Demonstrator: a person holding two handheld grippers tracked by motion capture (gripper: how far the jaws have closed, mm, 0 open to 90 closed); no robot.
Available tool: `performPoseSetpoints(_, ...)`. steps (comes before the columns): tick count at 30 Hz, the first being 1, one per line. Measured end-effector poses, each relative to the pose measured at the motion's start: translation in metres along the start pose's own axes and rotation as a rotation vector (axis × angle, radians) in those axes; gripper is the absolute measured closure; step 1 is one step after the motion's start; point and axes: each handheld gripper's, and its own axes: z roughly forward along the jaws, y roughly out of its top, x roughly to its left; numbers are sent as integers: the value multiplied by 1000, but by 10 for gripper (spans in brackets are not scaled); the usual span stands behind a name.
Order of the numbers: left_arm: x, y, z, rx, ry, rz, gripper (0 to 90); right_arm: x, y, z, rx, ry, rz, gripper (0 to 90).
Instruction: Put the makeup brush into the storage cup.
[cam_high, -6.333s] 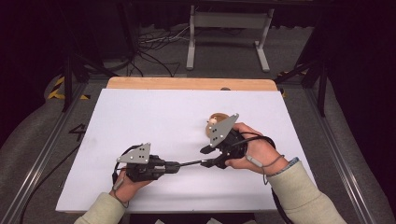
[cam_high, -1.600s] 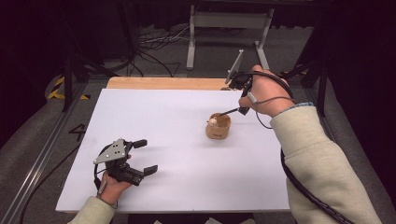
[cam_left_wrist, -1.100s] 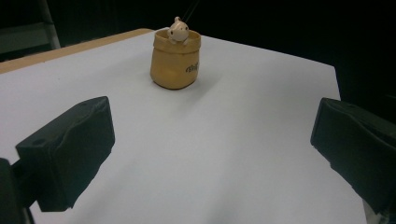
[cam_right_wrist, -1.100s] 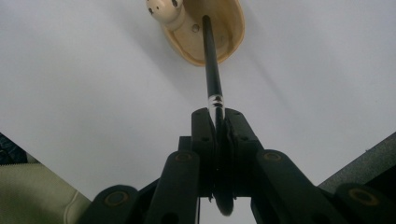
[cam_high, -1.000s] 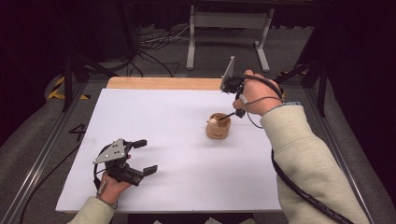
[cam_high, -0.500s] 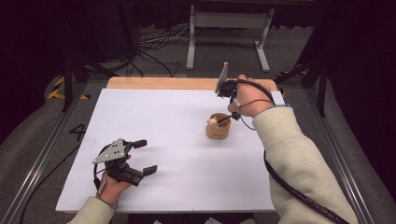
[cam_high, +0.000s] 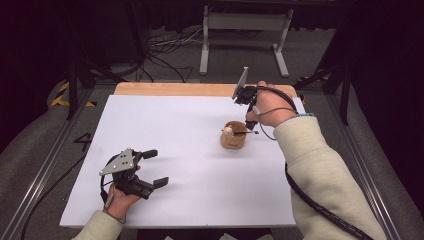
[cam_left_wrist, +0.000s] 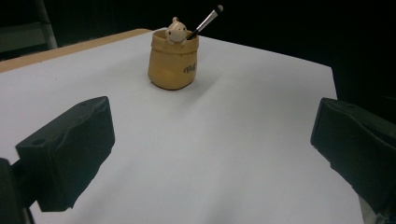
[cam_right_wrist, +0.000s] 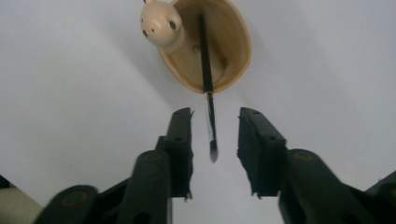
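Two black two-jaw grippers work over a white sheet-covered worktop in the high view. The left gripper sits near the front left corner, held in a hand, its jaws spread wide with nothing between them. A small tan sack-shaped ceramic pot stands right of the middle, toward the back edge, with a cream animal figure at its rim. A thin black brush leans out of the pot toward the right edge. The right gripper, held in the right hand, points down just beside the brush's free end.

In the left gripper view, the two jaws stand far apart at the bottom corners, empty. Beyond them the pot stands upright on the white surface, the figure peeking over the rim and the brush slanting up to the right.

In the right gripper view, the jaws are parted around the brush tip, not touching it. The handle runs into the pot, beside the figure.
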Motion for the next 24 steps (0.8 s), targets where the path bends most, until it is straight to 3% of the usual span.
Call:
performPoseSetpoints(5,0,0,0,2,0,2,4,1,-11,-6,-96,-5,-9,492)
performPoseSetpoints(13,0,1,-5,-11,8,-8,4,13,-39,-19,-353,-1,-29,283)
performPoseSetpoints(16,0,1,-8,-11,13,-4,4,18,-50,-24,-418,-24,-25,195)
performPoseSetpoints(18,0,1,-10,-11,11,-3,4,24,-61,-27,-520,-20,-56,147)
performPoseSetpoints(19,0,1,-10,-11,11,-3,4,24,-61,-27,-520,-20,-56,147)
performPoseSetpoints(20,-1,1,-11,-15,13,-7,3,28,-72,-30,-606,-22,-50,118)
performPoseSetpoints(21,-1,1,-12,-14,16,-5,3,29,-77,-30,-643,-20,-44,100)
performPoseSetpoints(22,-1,1,-13,-17,16,-4,3,29,-77,-30,-643,-20,-44,100)
performPoseSetpoints(23,-1,1,-14,-17,17,-3,3,32,-88,-30,-709,-19,-37,79)
performPoseSetpoints(24,-2,0,-14,-20,19,-6,3,33,-93,-30,-741,-20,-28,71)
